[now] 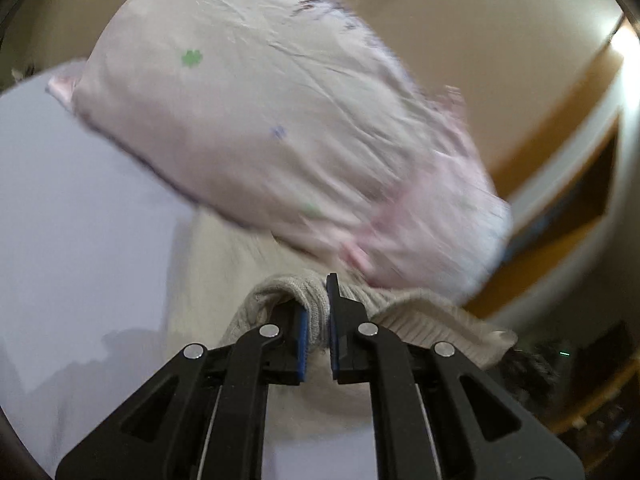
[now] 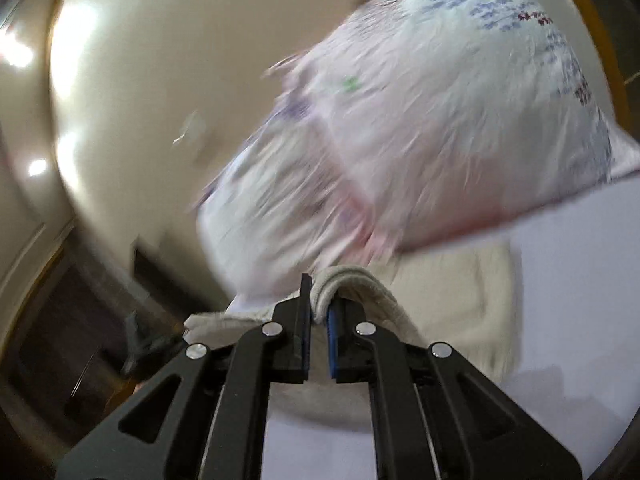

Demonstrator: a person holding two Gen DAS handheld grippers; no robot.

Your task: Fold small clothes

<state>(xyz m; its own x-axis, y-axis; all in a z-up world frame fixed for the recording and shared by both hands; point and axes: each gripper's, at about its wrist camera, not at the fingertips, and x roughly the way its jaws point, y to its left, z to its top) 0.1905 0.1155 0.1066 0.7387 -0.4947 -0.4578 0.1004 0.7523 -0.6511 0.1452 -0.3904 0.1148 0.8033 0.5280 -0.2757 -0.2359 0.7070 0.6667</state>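
- The left hand-held gripper [image 1: 318, 320] is clamped on a rolled edge of a beige knit garment [image 1: 280, 292], the blue pads pinching the thick fold.
- The right hand-held gripper [image 2: 318, 312] is likewise clamped on another part of the same garment [image 2: 360, 280], so the cloth hangs between both.
- Holding two points probably keeps the edge stretched and even for a fold.
- Below and ahead of each gripper, the rest of the garment trails onto a pale lavender surface [image 1: 80, 220], perhaps a bed.
- Beyond the grippers sits a large pink flowered pillow [image 1: 256, 112], blurred by motion.
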